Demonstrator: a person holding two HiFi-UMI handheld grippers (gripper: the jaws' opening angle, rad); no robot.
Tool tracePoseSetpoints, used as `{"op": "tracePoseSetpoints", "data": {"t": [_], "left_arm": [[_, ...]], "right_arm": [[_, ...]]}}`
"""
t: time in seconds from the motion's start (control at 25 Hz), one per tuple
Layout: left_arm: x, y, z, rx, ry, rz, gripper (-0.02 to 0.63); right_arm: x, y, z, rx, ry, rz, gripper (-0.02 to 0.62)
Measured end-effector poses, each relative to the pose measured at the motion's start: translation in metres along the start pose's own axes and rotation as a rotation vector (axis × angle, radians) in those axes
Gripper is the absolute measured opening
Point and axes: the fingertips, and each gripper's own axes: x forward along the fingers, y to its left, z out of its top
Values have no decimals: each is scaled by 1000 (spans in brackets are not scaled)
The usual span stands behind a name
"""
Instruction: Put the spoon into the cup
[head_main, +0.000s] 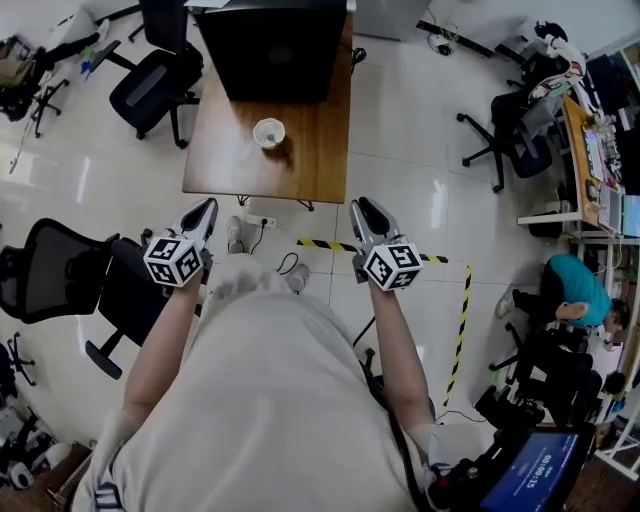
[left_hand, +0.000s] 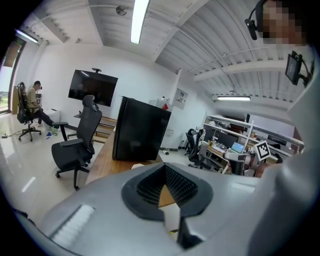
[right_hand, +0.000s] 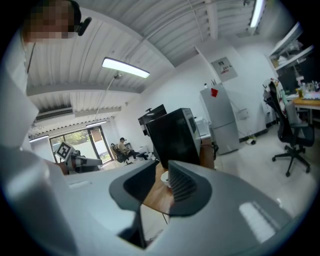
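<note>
Two hand-held grippers (head_main: 207, 206) (head_main: 362, 205) short of table (head_main: 312, 150) edge; cup (head_main: 269, 132) beyond.

The table (head_main: 300, 150) is brown wood with a smooth, faintly shiny top. The cup (head_main: 269, 132) on it is white and smooth; whether it is paper or ceramic cannot be told. The floor (head_main: 400, 110) is pale glossy tile that mirrors the lights. The box (head_main: 268, 45) on the table is matt black. The left gripper (head_main: 207, 206) and the right gripper (head_main: 362, 206) have matt grey plastic shells, and their pads (left_hand: 181, 184) are black and finely ribbed. The nearest chair (head_main: 50, 270) has a black mesh back. The person's shirt (head_main: 260, 400) is pale, soft cloth. The ceiling (left_hand: 200, 45) is white ribbed panelling.
</note>
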Motion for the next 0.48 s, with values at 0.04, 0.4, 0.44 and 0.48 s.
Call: {"op": "tracePoseSetpoints", "data": {"t": [0.04,0.4,0.44,0.48], "left_arm": [[-5,0,-2,-3,-2,10,5],[-25,6,-16,-43,-4,48,5],[-24,8,-16,-48,-4,44,5],[-24,10,-16,-53,-5,38,5]], "right_arm": [[-3,0,-2,2,2,1,72],[-13,8,-17,62,-18,37,66],[-11,11,-19,62,-14,39,66],[-9,14,-20,58,-8,39,66]]}}
